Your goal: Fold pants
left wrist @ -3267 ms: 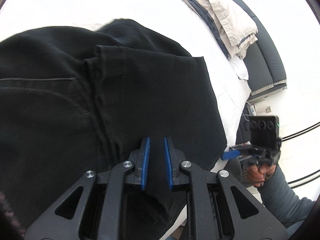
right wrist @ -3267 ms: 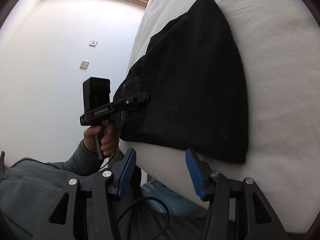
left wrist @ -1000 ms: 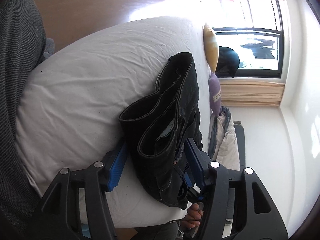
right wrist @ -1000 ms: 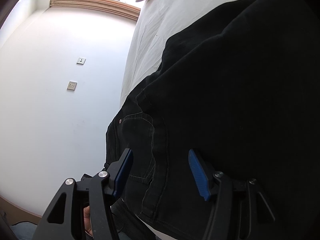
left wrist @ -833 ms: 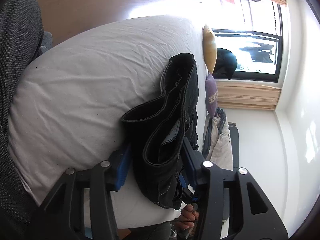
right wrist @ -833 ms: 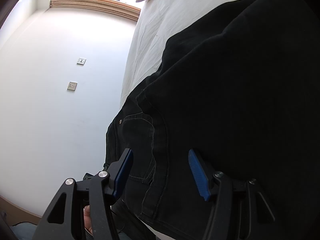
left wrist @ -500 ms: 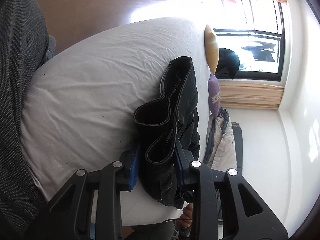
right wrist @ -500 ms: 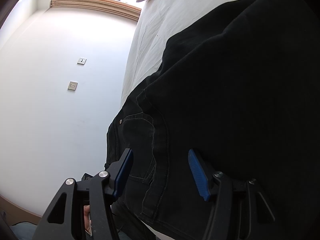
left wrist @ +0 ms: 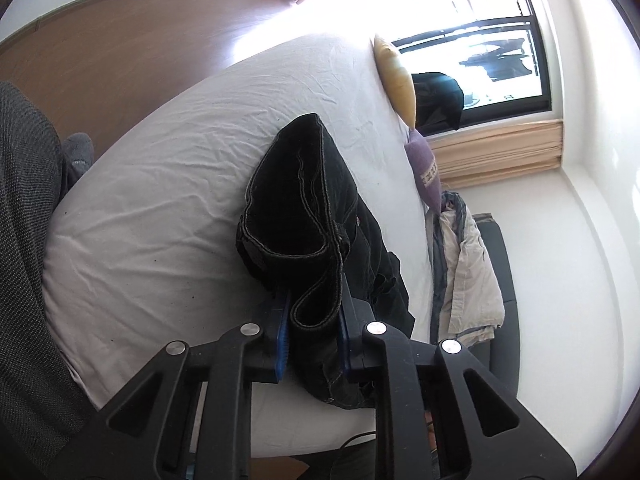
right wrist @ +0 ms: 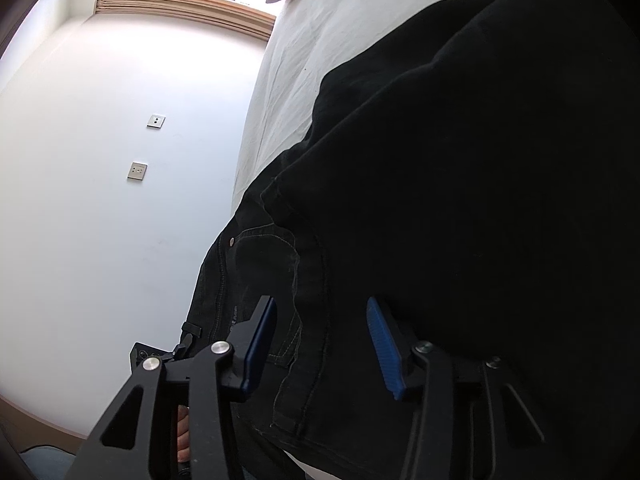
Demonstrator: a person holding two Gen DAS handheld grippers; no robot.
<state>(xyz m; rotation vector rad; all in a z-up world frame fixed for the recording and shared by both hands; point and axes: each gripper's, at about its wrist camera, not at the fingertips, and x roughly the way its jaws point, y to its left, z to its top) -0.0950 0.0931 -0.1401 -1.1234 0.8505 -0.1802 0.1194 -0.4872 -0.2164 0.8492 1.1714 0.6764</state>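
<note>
Black pants point(left wrist: 308, 200) lie on the white bed point(left wrist: 160, 200), with the near end bunched up and raised. My left gripper point(left wrist: 314, 332) has its jaws closing, and both blue pads press on a folded, stitched edge of the pants. In the right wrist view the pants point(right wrist: 460, 200) fill most of the frame, pocket seams showing near the bed's edge. My right gripper point(right wrist: 322, 346) hovers over that pocket area with its jaws closing. Fabric lies between its wide-apart fingertips, and the pads are not pressing it. Part of the left gripper and a hand point(right wrist: 182, 448) show below the pants.
A yellow pillow point(left wrist: 394, 76) and a purple one point(left wrist: 424, 172) sit at the bed's far end by the window. A pale jacket point(left wrist: 468, 276) is heaped on a dark sofa point(left wrist: 504, 248). Wood floor point(left wrist: 120, 52) lies beyond, and a grey-clad leg point(left wrist: 24, 240) at left. Wall sockets point(right wrist: 137, 171).
The left jaws have closed from wide open onto the folded pants edge and lifted it off the bed. The right jaws have narrowed a little; that gripper has stayed in place.
</note>
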